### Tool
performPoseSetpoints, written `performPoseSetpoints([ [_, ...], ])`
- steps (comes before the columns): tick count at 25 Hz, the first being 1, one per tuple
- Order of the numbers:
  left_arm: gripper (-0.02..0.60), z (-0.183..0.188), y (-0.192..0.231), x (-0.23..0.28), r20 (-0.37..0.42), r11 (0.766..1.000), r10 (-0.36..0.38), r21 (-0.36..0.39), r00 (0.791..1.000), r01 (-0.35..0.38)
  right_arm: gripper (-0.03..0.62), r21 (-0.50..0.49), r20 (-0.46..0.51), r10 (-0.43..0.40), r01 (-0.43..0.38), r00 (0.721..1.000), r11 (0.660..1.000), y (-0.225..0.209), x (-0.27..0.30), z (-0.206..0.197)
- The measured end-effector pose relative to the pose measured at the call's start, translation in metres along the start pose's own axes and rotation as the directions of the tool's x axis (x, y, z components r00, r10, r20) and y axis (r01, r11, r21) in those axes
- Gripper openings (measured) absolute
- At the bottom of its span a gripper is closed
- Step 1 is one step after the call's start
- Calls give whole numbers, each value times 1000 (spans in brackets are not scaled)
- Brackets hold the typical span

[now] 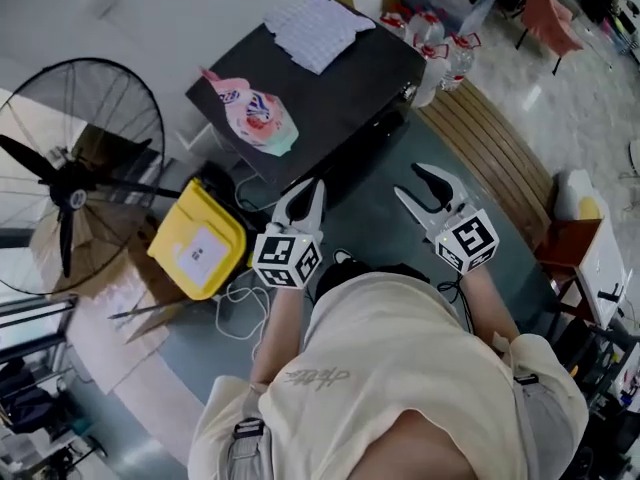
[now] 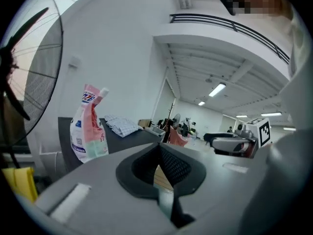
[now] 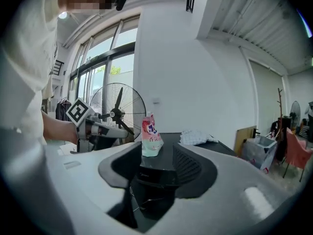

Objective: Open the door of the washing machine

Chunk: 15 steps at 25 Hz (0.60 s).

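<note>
The washing machine [image 1: 330, 98] is a dark box ahead of me, with a pink detergent pouch [image 1: 255, 116] and a folded white cloth [image 1: 315, 30] on its top. Its front face [image 1: 372, 140] is in shadow, and I cannot make out the door. My left gripper [image 1: 315, 186] hovers in front of the near corner, its fingertips together and nothing between them. My right gripper [image 1: 406, 179] stands open and empty a little short of the front face. In the right gripper view the machine [image 3: 156, 173] shows between the spread jaws. In the left gripper view the pouch [image 2: 88, 126] stands to the left.
A large standing fan [image 1: 70, 173] is on the left, and a yellow container [image 1: 200, 238] with loose cables sits beside the machine. Water bottles [image 1: 440, 48] and a slatted wooden panel [image 1: 500, 148] lie to the right. A small cabinet [image 1: 590, 248] stands at the far right.
</note>
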<state>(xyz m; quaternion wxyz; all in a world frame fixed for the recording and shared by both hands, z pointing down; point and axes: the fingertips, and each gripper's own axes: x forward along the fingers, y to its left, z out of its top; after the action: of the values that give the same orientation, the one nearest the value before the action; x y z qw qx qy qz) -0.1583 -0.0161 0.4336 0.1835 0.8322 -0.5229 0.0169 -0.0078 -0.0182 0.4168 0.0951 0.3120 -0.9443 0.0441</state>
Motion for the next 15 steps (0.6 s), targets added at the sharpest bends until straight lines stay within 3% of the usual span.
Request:
performPoseSetpoints([
  [2, 18, 4, 17, -4, 19, 998, 26, -57, 999, -25, 195, -17, -5, 50, -51, 999, 999, 3, 21, 4],
  [8, 18, 5, 64, -17, 2, 979, 187, -89, 982, -186, 195, -97, -75, 224, -230, 972, 968, 21, 77, -1],
  [12, 18, 6, 76, -22, -13, 954, 287, -90, 958, -287, 195, -106, -145, 353, -369, 925, 923, 25, 105, -15],
  [15, 18, 3, 77, -31, -25, 921, 372, -118, 928, -372, 195, -141, -212, 461, -493, 862, 858, 34, 121, -29],
])
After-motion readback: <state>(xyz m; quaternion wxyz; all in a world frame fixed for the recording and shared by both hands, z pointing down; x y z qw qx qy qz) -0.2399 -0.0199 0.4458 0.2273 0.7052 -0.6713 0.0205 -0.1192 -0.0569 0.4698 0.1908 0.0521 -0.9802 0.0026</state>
